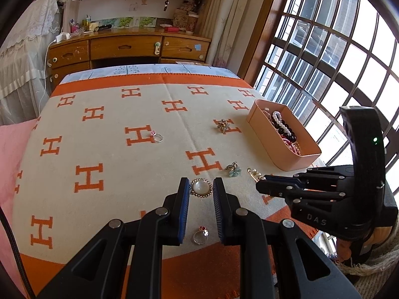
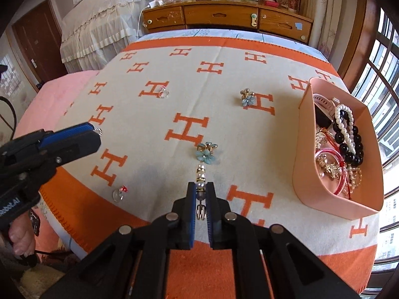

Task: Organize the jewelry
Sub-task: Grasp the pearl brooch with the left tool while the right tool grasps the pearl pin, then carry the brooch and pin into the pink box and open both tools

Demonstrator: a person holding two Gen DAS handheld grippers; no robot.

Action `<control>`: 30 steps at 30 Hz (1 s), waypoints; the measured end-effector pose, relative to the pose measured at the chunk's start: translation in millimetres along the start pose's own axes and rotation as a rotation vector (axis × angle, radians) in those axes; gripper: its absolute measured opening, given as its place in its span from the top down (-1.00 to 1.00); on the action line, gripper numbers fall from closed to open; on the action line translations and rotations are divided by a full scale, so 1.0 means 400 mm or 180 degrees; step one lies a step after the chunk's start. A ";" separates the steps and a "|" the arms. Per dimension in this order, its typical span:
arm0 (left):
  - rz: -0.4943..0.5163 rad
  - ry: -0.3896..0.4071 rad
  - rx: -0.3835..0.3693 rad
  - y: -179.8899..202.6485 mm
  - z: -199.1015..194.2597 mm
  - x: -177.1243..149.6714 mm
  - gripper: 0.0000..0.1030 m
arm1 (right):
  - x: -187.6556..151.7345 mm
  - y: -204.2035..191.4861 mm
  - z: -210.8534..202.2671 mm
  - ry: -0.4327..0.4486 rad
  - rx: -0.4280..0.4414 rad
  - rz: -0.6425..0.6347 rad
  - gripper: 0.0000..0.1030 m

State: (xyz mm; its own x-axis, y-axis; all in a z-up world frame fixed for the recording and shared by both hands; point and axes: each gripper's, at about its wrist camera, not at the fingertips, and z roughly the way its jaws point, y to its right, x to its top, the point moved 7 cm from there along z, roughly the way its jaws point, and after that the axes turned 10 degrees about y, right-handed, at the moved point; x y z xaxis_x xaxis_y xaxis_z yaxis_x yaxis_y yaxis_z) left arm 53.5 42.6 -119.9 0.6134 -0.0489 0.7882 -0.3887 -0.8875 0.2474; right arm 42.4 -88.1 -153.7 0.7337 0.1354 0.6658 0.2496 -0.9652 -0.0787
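Now the right gripper (image 2: 201,194) grips the pearl pin (image 2: 201,186), with the blue flower clip (image 2: 206,153) at 12 o'clock. The left gripper (image 1: 201,189) stands open around the round brooch (image 1: 201,187).

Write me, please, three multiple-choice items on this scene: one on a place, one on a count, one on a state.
1. Where is the brooch?
A. in a drawer
B. between the left gripper's fingers
C. on the floor

2. How many rings lie on the blanket?
A. two
B. four
C. none

3. The left gripper is:
A. open
B. shut on a ring
C. out of view

Answers:
1 B: a finger stands on either side of it.
2 A: one lies by an H, the other near the orange border.
3 A: its fingers stand apart, clear of the brooch.
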 end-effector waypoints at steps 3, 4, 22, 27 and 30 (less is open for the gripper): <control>0.0026 -0.0007 -0.0014 0.016 0.004 0.008 0.67 | 0.021 0.014 -0.045 0.0181 0.0084 0.0094 0.86; 0.0038 -0.0011 -0.0019 0.024 0.005 0.011 0.67 | 0.027 0.022 -0.061 0.0243 0.0101 0.0122 0.86; 0.0533 0.0173 -0.0604 0.336 0.089 0.233 0.67 | 0.130 0.356 -0.290 0.1145 -0.0295 0.0926 0.86; 0.0541 0.0109 -0.0855 0.434 0.157 0.262 0.67 | 0.126 0.434 -0.293 0.1178 -0.0346 0.1170 0.86; 0.0514 -0.0052 -0.0987 0.476 0.212 0.249 0.67 | 0.114 0.463 -0.275 0.1131 -0.0286 0.1322 0.86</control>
State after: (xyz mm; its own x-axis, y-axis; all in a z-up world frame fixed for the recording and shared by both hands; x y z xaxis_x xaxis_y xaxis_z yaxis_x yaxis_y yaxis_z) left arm 99.0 -170.2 -42.0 0.5369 -0.1870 0.8226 -0.6705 -0.6864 0.2816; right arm 52.6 -285.3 -56.5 0.4967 -0.3296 0.8029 -0.0817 -0.9388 -0.3347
